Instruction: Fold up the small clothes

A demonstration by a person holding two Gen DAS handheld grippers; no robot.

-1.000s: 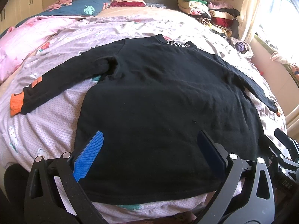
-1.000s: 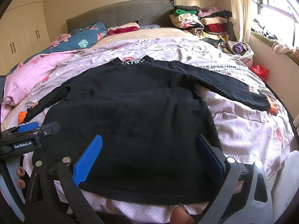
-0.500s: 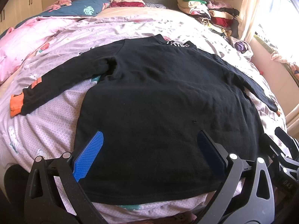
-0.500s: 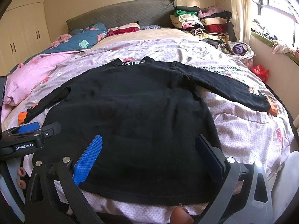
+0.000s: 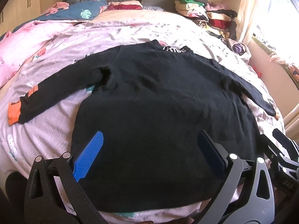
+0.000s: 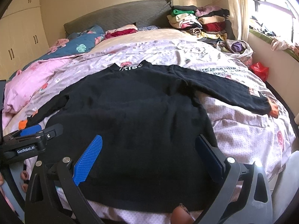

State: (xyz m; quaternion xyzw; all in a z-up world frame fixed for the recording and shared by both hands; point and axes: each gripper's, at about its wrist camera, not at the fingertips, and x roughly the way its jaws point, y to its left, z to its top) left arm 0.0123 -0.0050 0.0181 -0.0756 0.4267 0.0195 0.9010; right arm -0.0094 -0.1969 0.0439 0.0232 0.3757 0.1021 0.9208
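A small black long-sleeved top [image 5: 158,108] [image 6: 134,119] lies flat on the bed, collar away from me and both sleeves spread out. Its left sleeve ends in an orange cuff [image 5: 14,112]. The right sleeve's cuff [image 6: 273,109] lies near the bed's right edge. My left gripper [image 5: 149,149] hovers open over the hem at the near left, nothing between its blue fingers [image 5: 89,156]. My right gripper [image 6: 148,153] is open too, above the hem further right. Each gripper shows at the edge of the other's view.
The top rests on a lilac patterned duvet [image 6: 243,127]. Pink bedding [image 5: 16,46] and a blue leaf-print quilt [image 6: 82,43] lie at the left. A stack of folded clothes [image 6: 198,22] sits by the headboard. Window and curtain stand at the right.
Almost nothing differs. The right wrist view has shifted slightly forward; both grippers remain open above the hem and the top has not moved.
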